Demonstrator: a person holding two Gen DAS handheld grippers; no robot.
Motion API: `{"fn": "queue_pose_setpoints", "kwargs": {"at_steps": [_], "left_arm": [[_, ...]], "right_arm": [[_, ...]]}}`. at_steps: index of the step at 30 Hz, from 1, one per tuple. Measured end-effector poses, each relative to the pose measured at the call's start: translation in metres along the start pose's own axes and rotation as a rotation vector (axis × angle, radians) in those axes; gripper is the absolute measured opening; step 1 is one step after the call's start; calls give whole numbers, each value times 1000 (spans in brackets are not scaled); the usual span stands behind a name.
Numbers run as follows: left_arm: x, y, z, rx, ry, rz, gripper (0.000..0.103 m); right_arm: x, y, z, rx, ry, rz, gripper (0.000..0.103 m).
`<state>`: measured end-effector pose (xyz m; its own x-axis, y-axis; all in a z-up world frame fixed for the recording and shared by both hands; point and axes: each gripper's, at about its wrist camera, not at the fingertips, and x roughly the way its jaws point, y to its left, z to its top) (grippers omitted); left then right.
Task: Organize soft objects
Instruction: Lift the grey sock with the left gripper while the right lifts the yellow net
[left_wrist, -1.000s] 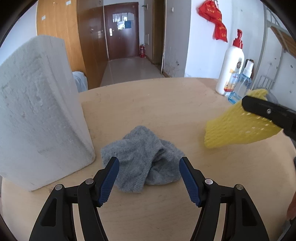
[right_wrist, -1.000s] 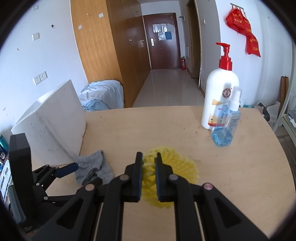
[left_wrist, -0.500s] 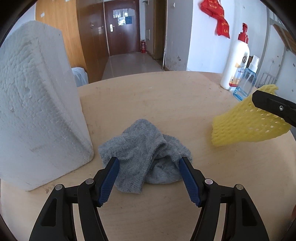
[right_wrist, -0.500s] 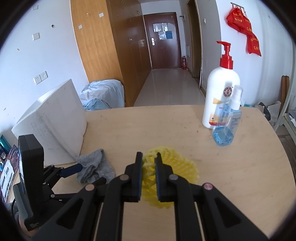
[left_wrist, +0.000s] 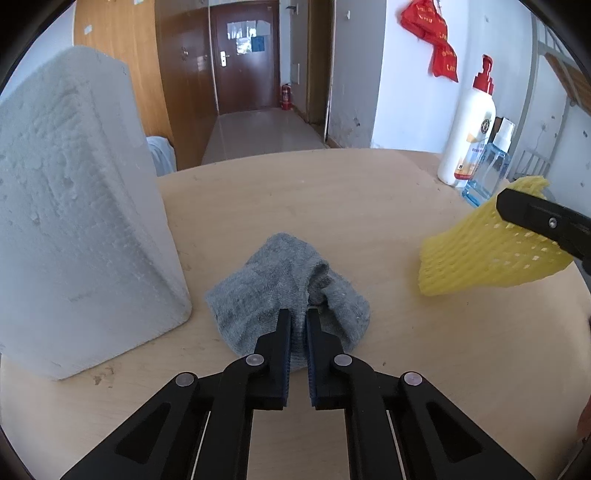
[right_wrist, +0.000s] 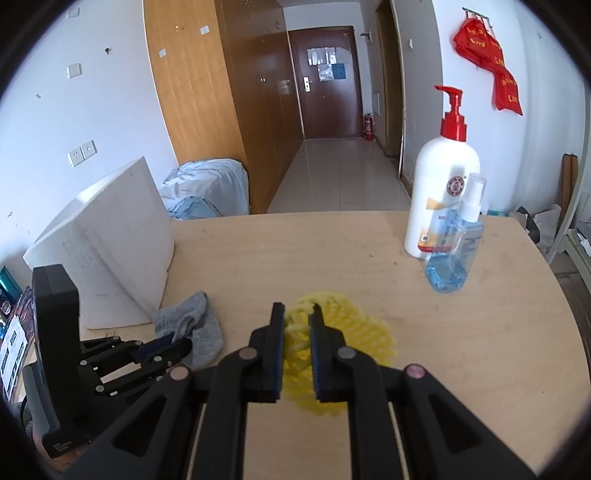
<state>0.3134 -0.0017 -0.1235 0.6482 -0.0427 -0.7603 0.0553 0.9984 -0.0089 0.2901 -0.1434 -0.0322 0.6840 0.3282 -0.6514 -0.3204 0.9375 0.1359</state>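
A crumpled grey sock (left_wrist: 280, 288) lies on the round wooden table (left_wrist: 295, 192) beside a white foam block (left_wrist: 74, 221). My left gripper (left_wrist: 295, 321) is closing its jaws on the sock's near fold, and the blue pads press the cloth between them. In the right wrist view the sock (right_wrist: 195, 321) shows at lower left with the left gripper (right_wrist: 177, 341) on it. My right gripper (right_wrist: 297, 314) is shut on a yellow foam net (right_wrist: 354, 332) and holds it just above the table. The same net (left_wrist: 480, 258) hangs at the right of the left wrist view.
A white pump bottle (right_wrist: 439, 192) and a small blue spray bottle (right_wrist: 454, 258) stand at the table's far right. The foam block (right_wrist: 110, 251) stands tilted on the left edge. Beyond the table a corridor runs to a brown door.
The left gripper moved slightly forward over the sock and its jaws went from wide open to pinched on the cloth. The right gripper and the yellow net stayed put.
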Motion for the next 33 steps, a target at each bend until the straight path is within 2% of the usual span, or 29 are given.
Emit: {"fn": "queue_pose_setpoints", "kwargs": {"at_steps": [12, 21, 33], "left_arm": [[-14, 5, 1, -3, -26, 0, 8], [-54, 5, 6, 5, -124, 17, 8], [-106, 9, -4, -4, -196, 38, 8]], "right_arm": [[0, 0, 0, -1, 2, 2, 15], [0, 0, 0, 0, -2, 7, 15], [-21, 5, -2, -19, -40, 17, 15]]}}
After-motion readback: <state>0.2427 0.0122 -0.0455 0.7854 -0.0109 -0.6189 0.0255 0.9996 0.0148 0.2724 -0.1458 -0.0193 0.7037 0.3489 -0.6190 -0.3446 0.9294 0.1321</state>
